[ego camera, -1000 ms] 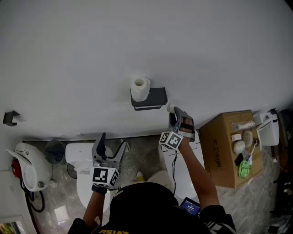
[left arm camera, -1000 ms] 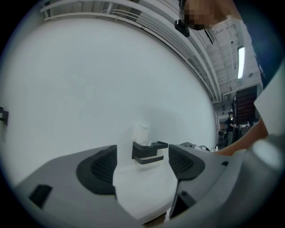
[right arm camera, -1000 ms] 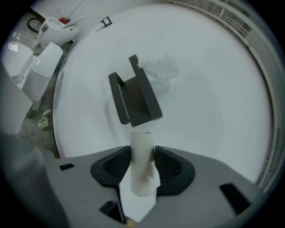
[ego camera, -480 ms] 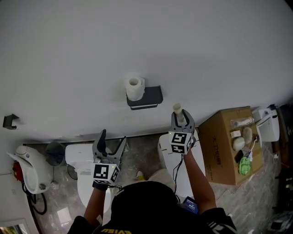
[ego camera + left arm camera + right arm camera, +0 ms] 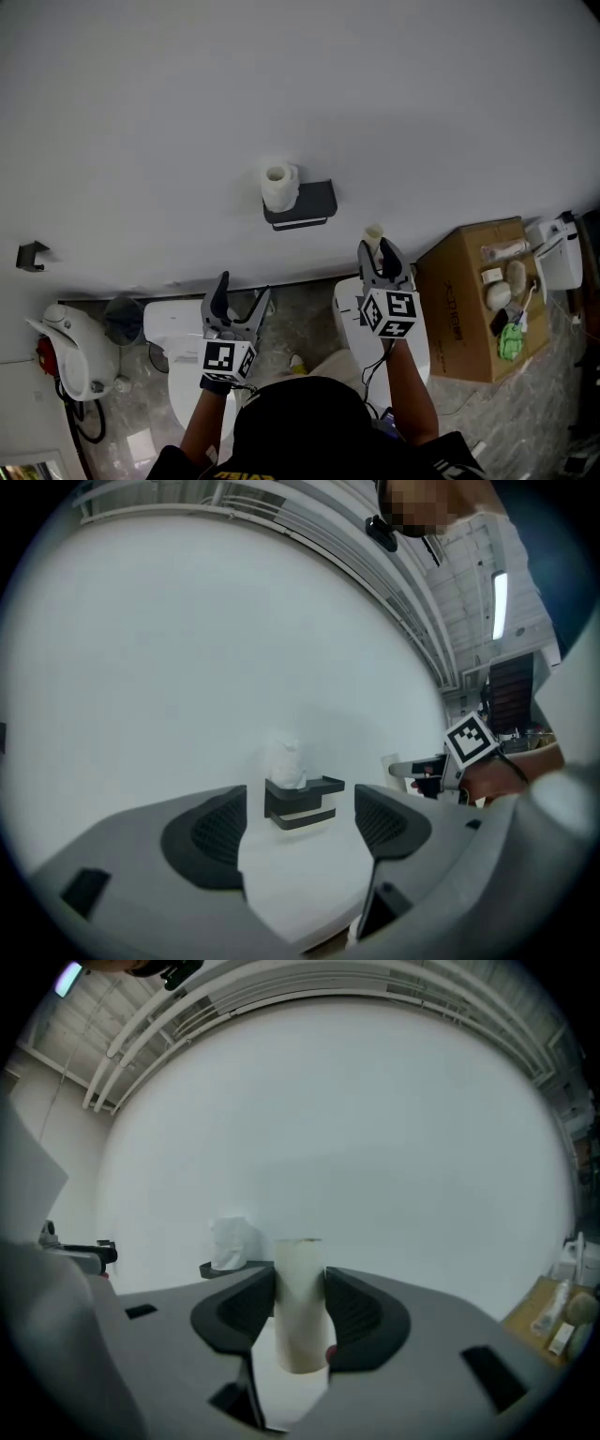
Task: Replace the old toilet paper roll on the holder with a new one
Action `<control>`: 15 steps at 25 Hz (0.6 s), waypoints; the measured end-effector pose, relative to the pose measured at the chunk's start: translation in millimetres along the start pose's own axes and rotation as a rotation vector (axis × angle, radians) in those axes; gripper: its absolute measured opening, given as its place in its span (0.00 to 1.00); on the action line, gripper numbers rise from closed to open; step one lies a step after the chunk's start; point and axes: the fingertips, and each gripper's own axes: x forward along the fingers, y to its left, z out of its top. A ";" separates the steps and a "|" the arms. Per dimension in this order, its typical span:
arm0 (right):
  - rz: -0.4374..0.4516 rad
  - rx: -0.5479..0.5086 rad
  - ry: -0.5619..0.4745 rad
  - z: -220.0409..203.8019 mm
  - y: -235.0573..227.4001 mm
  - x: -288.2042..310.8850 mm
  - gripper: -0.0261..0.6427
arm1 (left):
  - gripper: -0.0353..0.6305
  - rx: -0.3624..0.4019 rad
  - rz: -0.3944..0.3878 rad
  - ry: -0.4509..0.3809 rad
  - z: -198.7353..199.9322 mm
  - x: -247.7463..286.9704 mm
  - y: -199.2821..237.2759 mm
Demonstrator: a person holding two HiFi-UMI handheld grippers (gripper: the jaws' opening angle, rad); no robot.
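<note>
A dark grey wall holder [image 5: 305, 203] carries a white toilet paper roll [image 5: 278, 187] standing on its left end. To the right of and below it, my right gripper [image 5: 376, 249] is shut on a bare cardboard tube [image 5: 373, 234], which pokes past the fingertips. In the right gripper view the tube [image 5: 300, 1274] stands upright between the pads of my right gripper [image 5: 300, 1309], with the roll [image 5: 231, 1243] and holder [image 5: 236, 1267] beyond to the left. My left gripper [image 5: 244, 287] hangs open and empty, below and left of the holder. Its own view frames the holder [image 5: 302, 802] and roll [image 5: 284, 760] between open jaws.
A white toilet [image 5: 187, 361] and a second white fixture [image 5: 354, 309] stand on the floor below the wall. A cardboard box [image 5: 464, 305] with several small items on it is at the right. A small bin [image 5: 122, 319] and a wall hook [image 5: 33, 254] are at the left.
My right gripper has rolled from lying sideways to level, so the tube now stands upright, and it has shifted a little right of the holder. The left gripper has stayed put.
</note>
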 end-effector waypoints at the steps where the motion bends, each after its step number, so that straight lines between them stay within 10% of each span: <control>1: -0.007 0.006 -0.006 2.8 -3.5 -2.3 0.29 | 0.61 -0.005 0.004 0.000 0.2 0.5 0.8; 15: 0.001 -0.008 -0.026 18.2 -4.0 -14.9 0.29 | 0.60 -0.017 0.035 -0.051 11.3 19.5 -5.5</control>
